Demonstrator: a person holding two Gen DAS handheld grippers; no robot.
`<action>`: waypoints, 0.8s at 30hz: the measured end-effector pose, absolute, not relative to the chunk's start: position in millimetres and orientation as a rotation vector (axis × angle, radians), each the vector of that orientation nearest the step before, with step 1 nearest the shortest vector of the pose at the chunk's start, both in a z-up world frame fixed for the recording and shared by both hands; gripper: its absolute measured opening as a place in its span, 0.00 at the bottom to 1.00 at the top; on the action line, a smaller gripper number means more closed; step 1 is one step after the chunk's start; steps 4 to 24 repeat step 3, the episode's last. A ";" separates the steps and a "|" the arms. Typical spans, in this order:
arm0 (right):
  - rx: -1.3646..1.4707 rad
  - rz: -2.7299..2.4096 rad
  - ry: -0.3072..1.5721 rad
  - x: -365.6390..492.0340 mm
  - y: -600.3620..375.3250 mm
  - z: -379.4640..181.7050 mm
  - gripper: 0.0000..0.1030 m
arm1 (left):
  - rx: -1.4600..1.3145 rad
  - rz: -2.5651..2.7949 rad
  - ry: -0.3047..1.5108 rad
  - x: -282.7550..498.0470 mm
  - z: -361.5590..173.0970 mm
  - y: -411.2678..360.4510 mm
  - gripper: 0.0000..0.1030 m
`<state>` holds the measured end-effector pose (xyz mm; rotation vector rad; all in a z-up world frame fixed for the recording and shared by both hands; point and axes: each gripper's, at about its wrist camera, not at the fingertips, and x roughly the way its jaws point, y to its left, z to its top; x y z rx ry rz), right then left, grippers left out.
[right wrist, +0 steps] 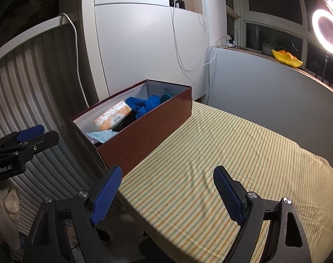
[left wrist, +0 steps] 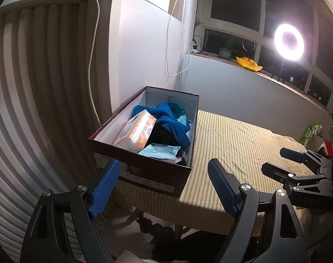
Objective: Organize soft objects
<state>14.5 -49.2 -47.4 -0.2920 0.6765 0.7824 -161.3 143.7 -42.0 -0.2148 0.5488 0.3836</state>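
Your left gripper (left wrist: 162, 185) and right gripper (right wrist: 166, 188) both hang with jaws apart and nothing between them, short of the table's near edge; the soft things already lie in the box (right wrist: 144, 131), which sits at your ten o'clock on the striped cloth (right wrist: 232, 153). Inside, the blue towel (left wrist: 170, 120) is heaped toward twelve o'clock; the tissue pack (left wrist: 135, 131) leans at nine; the light blue packet (left wrist: 160, 151) lies nearest you. All should be light and yielding (the packet probably slippery); pinch the towel at a raised fold, the pack across its narrow sides. Nothing soft shows on the bare cloth, so the job looks nearly done.
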 end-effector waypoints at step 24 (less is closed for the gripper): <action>-0.287 0.779 0.684 16.8 -51.0 -49.1 0.80 | -0.208 0.388 0.549 -160.1 -41.9 142.3 0.80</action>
